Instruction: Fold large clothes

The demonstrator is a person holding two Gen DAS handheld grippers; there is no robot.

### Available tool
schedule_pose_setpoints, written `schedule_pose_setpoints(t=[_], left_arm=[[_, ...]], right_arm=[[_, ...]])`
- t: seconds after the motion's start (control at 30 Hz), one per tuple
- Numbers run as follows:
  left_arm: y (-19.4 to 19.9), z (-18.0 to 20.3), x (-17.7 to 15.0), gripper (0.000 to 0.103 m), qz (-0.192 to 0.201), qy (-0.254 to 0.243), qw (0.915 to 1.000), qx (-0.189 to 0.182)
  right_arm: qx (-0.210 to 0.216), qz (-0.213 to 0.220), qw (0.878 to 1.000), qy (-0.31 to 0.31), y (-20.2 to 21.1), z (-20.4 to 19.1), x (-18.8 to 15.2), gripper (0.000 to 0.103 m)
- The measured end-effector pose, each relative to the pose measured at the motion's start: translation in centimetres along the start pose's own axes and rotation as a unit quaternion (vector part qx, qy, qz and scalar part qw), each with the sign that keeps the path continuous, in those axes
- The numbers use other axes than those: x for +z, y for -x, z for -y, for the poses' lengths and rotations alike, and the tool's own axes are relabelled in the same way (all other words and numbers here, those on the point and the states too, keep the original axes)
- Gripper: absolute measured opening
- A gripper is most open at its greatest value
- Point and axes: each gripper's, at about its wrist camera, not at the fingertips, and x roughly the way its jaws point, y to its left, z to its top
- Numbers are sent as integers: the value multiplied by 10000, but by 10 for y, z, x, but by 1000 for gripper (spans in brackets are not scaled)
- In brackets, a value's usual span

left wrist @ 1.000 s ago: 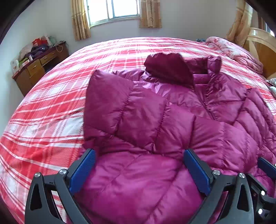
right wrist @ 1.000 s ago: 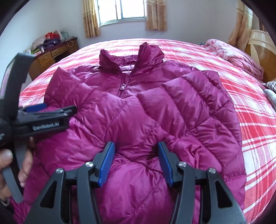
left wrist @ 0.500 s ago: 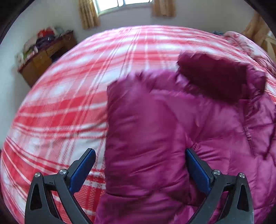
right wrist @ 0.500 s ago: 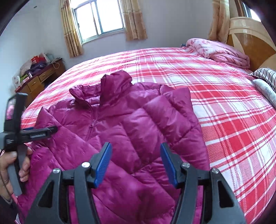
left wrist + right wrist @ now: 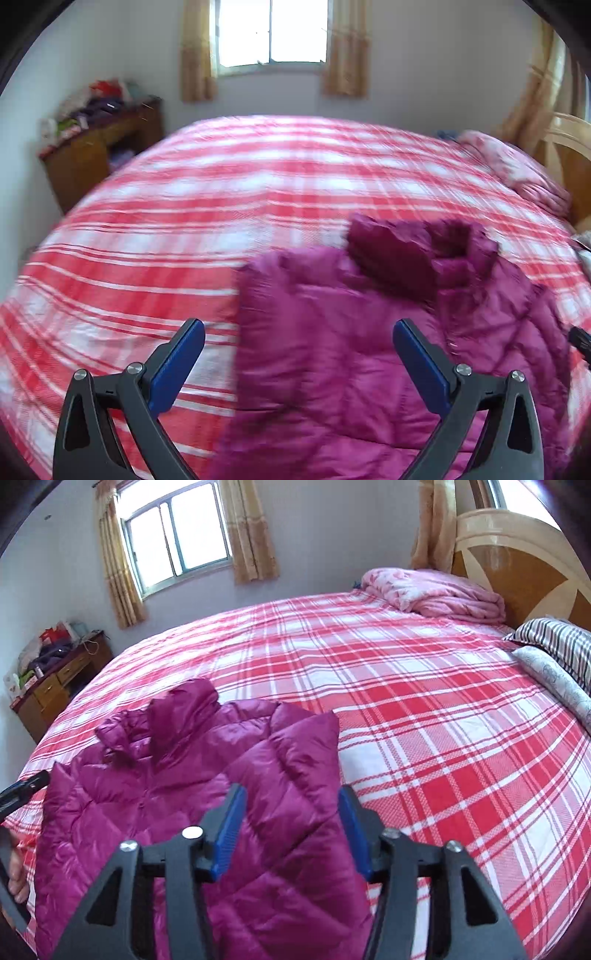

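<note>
jacket (image 5: 369, 350) blurred, hem cut off below

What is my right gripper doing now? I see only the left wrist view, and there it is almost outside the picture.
Observer: The right gripper is open; its fingers stand on either side of the right-hand edge of the jacket.
Operator: Does anything lie on the bed beyond that edge?
Observer: Next to it only the plaid cover shows; a striped pillow lies far off, by the headboard.
</note>
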Motion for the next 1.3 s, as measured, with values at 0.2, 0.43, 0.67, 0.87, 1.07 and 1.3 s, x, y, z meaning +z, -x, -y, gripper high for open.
schedule_pose_setpoints(t=[0.2, 0.43, 0.67, 0.87, 1.07, 1.3], left_arm=[[-67, 3, -27, 102, -829, -192, 9946, 597], [-75, -1, -39, 102, -775, 0, 9955, 548], [-22, 8, -11, 102, -56, -328, 9979, 561], [-17, 21, 48, 102, 74, -386, 9991, 187], [-53, 28, 97, 102, 133, -357, 9984, 419], [-122, 54, 103, 102, -366, -950, 9920, 751]], right_arm=[[-8, -473, 9988, 115, -35, -1, -8, 46], [-97, -641, 9975, 288, -50, -3, -22, 47], [66, -447, 9979, 472, -19, -6, -9, 64], [760, -302, 9959, 388, -14, -32, 42, 76], [883, -357, 9944, 466, -58, -66, 103, 76], [856, -874, 9909, 555, -116, -95, 123, 76]])
